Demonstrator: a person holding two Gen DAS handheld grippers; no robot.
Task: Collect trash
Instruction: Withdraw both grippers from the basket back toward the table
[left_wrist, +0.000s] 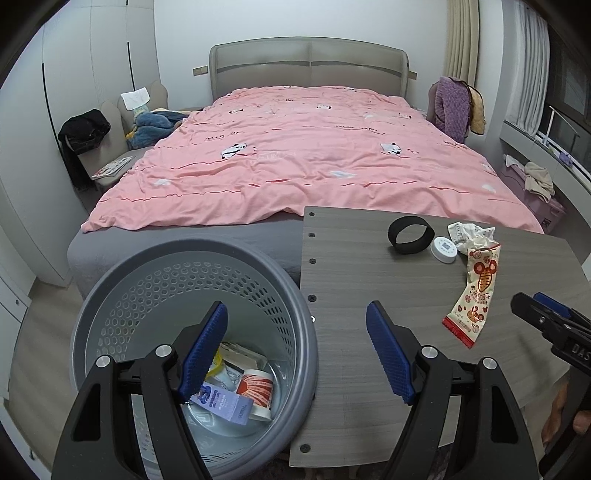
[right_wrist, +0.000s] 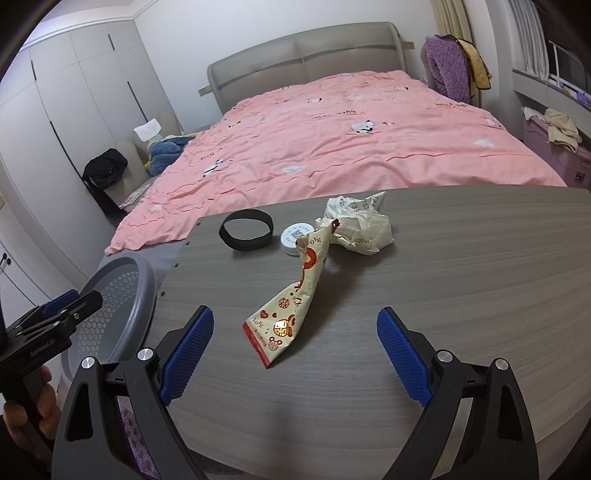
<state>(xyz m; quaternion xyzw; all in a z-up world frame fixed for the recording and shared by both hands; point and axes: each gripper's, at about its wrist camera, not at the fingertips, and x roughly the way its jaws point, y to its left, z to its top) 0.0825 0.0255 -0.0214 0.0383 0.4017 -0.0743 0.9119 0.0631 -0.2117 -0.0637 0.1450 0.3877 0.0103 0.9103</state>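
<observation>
A cream and red snack wrapper (right_wrist: 291, 299) lies on the wood-grain table (right_wrist: 424, 295), and a crumpled white paper wad (right_wrist: 360, 225) sits behind it. My right gripper (right_wrist: 295, 358) is open just in front of the wrapper's near end, pads not touching it. My left gripper (left_wrist: 295, 354) is open and empty, straddling the rim of the grey perforated bin (left_wrist: 122, 306) and the table's left edge. Several packets and wrappers (left_wrist: 236, 391) lie in the bin's bottom. The wrapper (left_wrist: 474, 295) and paper wad (left_wrist: 469, 234) also show at the right of the left wrist view.
A black band (right_wrist: 246, 229) and a small white round lid (right_wrist: 295, 236) sit on the table behind the wrapper. A bed with a pink duvet (left_wrist: 295, 158) lies beyond the table. A hand (right_wrist: 33, 406) holds the left gripper's handle at the lower left.
</observation>
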